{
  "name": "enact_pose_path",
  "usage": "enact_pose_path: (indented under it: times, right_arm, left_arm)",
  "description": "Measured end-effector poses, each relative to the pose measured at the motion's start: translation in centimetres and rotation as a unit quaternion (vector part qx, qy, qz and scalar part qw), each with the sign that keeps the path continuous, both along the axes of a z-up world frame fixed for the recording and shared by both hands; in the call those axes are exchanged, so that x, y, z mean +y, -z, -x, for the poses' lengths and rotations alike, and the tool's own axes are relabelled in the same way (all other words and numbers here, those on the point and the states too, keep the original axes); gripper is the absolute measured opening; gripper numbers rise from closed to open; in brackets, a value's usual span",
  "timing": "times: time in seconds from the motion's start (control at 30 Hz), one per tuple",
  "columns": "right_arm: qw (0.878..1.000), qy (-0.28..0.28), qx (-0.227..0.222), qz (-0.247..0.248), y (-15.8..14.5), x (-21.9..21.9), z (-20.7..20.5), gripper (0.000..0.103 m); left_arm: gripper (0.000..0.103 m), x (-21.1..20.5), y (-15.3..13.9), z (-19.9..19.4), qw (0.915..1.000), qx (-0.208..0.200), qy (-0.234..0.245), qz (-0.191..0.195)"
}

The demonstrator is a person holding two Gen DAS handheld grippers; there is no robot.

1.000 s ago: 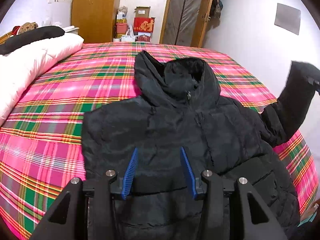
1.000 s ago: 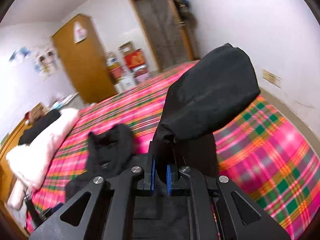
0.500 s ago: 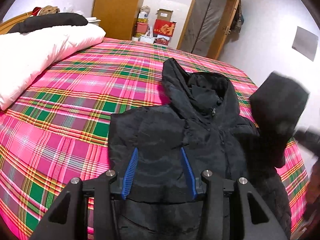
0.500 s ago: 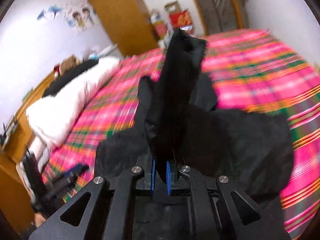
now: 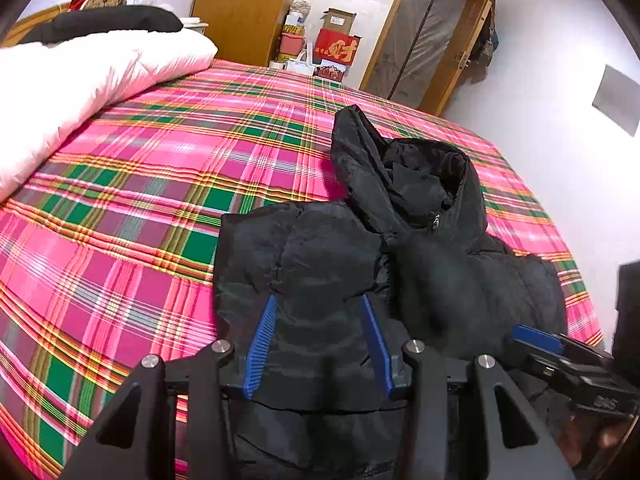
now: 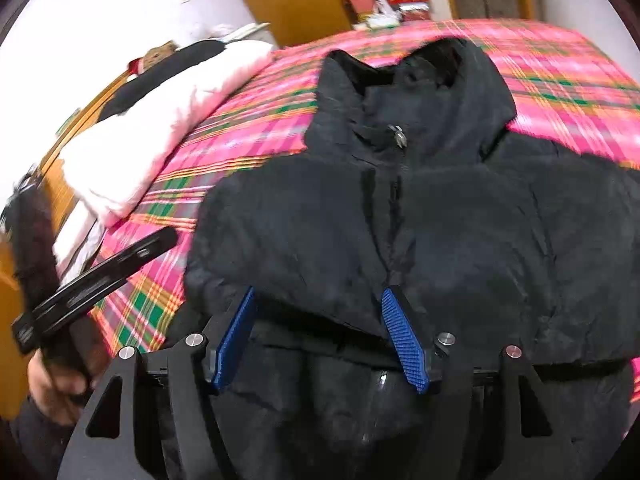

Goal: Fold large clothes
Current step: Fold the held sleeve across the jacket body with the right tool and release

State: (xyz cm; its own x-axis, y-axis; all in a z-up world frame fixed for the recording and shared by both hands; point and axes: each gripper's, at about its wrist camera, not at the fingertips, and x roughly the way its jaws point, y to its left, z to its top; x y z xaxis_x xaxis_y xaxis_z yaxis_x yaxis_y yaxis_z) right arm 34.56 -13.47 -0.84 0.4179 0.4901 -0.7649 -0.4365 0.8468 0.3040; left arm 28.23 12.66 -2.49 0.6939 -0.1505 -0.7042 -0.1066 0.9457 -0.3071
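A bed covered with a pink, green and yellow plaid sheet (image 5: 168, 184) was seen filling most of both views. A white duvet (image 5: 80, 80) was heaped along its far left side, with a dark garment (image 5: 108, 24) laid on top of it. Behind the bed a wooden wardrobe (image 5: 244, 4), a stack of boxes and bags (image 5: 320, 46) and a wood-framed door (image 5: 424, 36) were set against the white wall.

The black hooded puffer jacket (image 5: 436, 264) was spread face up on the sheet, toward the near right part of the bed, zipped to the collar, its hood (image 5: 404, 168) pointed toward the far wall. Both sleeves were folded in across the chest, the cuffs being laid near the middle of the front (image 6: 320, 280).

The left gripper (image 5: 318, 336) was held over the lower front of the jacket with its blue pads spread about halfway; nothing was pinched between them. The right gripper (image 6: 320, 336) was caught with its jaws opening, the folded sleeve lying beneath and between the pads but not pressed by them. The right view was blurred by motion. In it, the left gripper's black frame (image 6: 96, 276) and the hand (image 6: 52, 380) holding it were seen at the left edge.
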Motion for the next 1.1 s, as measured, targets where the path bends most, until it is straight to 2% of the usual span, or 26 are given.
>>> enact_pose_path:
  times: [0.1, 0.17, 0.3, 0.33, 0.4, 0.47, 0.57, 0.7, 0.83, 0.87, 0.9, 0.93, 1.0, 1.1]
  right_arm:
    - [0.999, 0.021, -0.026, -0.006, -1.5, -2.1, 0.9, 0.065]
    - [0.997, 0.058, -0.04, -0.002, -2.0, -4.8, 0.7, 0.065]
    - [0.986, 0.159, -0.04, 0.018, -1.3, -10.5, -1.6, 0.064]
    - [0.982, 0.182, -0.041, 0.021, -0.7, -11.7, -2.2, 0.062]
    - [0.978, 0.203, -0.03, 0.029, 0.7, -13.0, -3.0, 0.046]
    - [0.981, 0.194, -0.002, 0.022, 3.1, -12.8, -3.7, 0.044]
    - [0.988, 0.15, 0.003, 0.036, 5.6, -11.0, -3.6, 0.044]
    - [0.989, 0.144, 0.01, 0.016, 6.6, -10.8, -3.8, 0.044]
    - [0.991, 0.129, 0.015, 0.021, 5.5, -11.2, -4.0, 0.044]
    - [0.992, 0.128, -0.001, 0.02, 4.3, -11.2, -3.6, 0.044]
    - [0.991, 0.131, -0.016, 0.019, 3.5, -11.5, -3.4, 0.044]
    - [0.989, 0.139, -0.04, 0.021, 2.3, -12.3, -3.2, 0.044]
    - [0.984, 0.163, -0.064, 0.029, 1.1, -14.2, -3.8, 0.044]
    - [0.978, 0.189, -0.06, 0.063, 2.0, -16.3, -6.2, 0.044]
  left_arm:
    - [0.049, 0.1, -0.2, 0.0, 0.9995, -0.009, 0.007, 0.028]
    - [0.057, -0.2, -0.1, -0.3, 0.9984, -0.012, 0.017, 0.052]
    - [0.057, -1.9, 0.6, -1.6, 0.9964, -0.006, 0.045, 0.071]
    - [0.057, -2.3, 0.8, -1.9, 0.9963, -0.004, 0.048, 0.072]
    - [0.057, -2.9, 1.1, -2.3, 0.996, -0.006, 0.046, 0.077]
    - [0.057, -3.5, 1.2, -2.3, 0.9953, -0.01, 0.052, 0.081]
    - [0.056, -4.4, 0.8, -2.0, 0.9951, -0.024, 0.061, 0.074]
    - [0.056, -6.4, -0.5, -2.5, 0.9926, -0.051, 0.094, 0.057]
    - [0.054, -9.1, 0.4, -3.8, 0.9913, -0.042, 0.124, 0.013]
    - [0.051, -9.6, 1.2, -4.3, 0.9918, -0.032, 0.123, -0.01]
    - [0.042, -10.0, 2.1, -4.8, 0.9918, -0.018, 0.123, -0.03]
    - [0.04, -10.0, 3.2, -5.3, 0.992, -0.003, 0.119, -0.043]
    - [0.04, -9.3, 4.3, -5.7, 0.9933, 0.005, 0.111, -0.032]
    - [0.04, -9.1, 5.0, -6.0, 0.993, 0.009, 0.109, -0.044]
